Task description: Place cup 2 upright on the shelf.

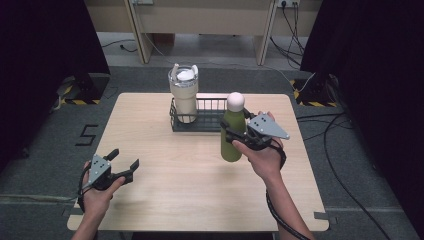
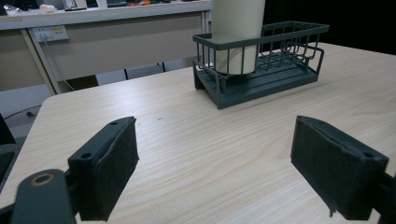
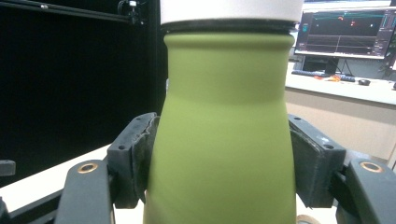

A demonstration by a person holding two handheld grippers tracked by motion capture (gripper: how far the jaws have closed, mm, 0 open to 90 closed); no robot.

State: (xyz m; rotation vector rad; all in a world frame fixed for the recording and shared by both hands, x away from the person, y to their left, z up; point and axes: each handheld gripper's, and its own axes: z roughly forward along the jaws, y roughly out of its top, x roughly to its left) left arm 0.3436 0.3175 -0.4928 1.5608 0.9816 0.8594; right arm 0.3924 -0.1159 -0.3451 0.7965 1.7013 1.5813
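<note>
Right gripper [image 1: 234, 134] clamps an upright olive-green bottle with a pale round cap [image 1: 232, 131] beside a dark wire basket [image 1: 210, 119]; left gripper [image 1: 125, 161] hovers open over the light wooden table [image 1: 170, 165].

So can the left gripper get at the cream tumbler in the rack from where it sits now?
Probably yes. The left gripper is open with bare table between it and the rack. The cream tumbler stands at the rack's near-left end, well above the rim. The right gripper holds the green bottle off to the right.
</note>
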